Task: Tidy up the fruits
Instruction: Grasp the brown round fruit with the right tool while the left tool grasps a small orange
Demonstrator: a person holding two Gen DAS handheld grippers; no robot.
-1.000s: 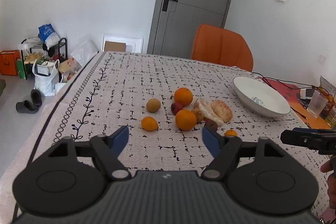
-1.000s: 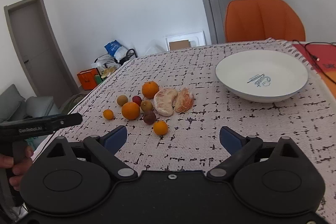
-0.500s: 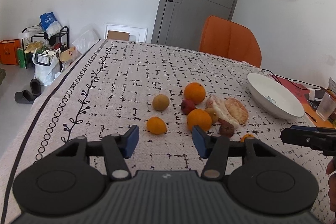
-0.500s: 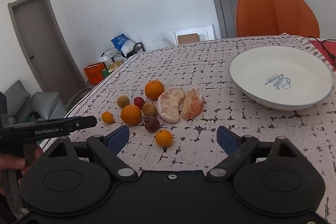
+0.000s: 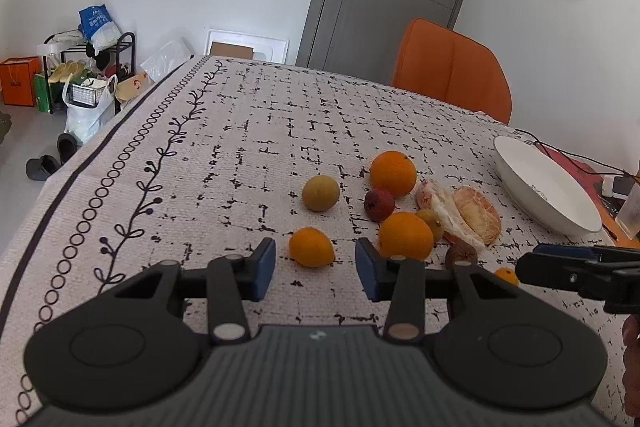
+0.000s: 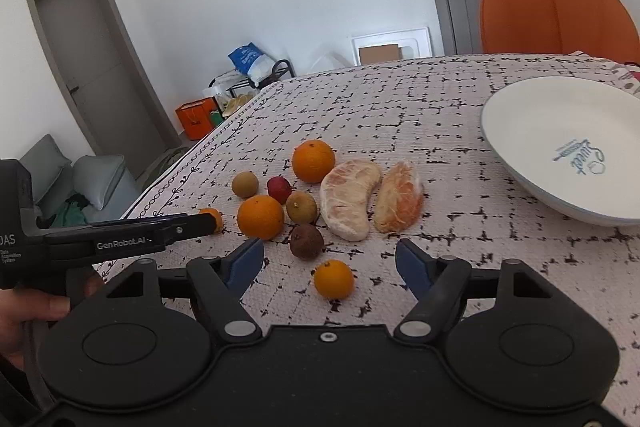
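Fruit lies in a cluster on the patterned tablecloth [image 5: 248, 131]. My left gripper [image 5: 315, 269] is open, its blue pads on either side of a small orange [image 5: 311, 247], just short of it. Beyond are a yellow-brown fruit [image 5: 320, 193], a red fruit [image 5: 379, 204], two big oranges [image 5: 393, 173] [image 5: 405, 235] and peeled pomelo pieces [image 5: 476, 214]. My right gripper [image 6: 330, 259] is open, with a small tangerine [image 6: 334, 279] between its pads and a dark brown fruit [image 6: 306, 241] just beyond. The white bowl [image 6: 532, 131] stands empty at the right.
An orange chair [image 5: 452, 71] stands at the table's far side. Cables, a red mat and a glass [image 5: 630, 215] lie beyond the bowl. The table's left edge drops to a floor with bags, a rack [image 5: 80, 67] and slippers.
Both grippers have moved forward and down toward the fruit. The left jaws have narrowed around the small orange; the right jaws have narrowed a little around the tangerine.
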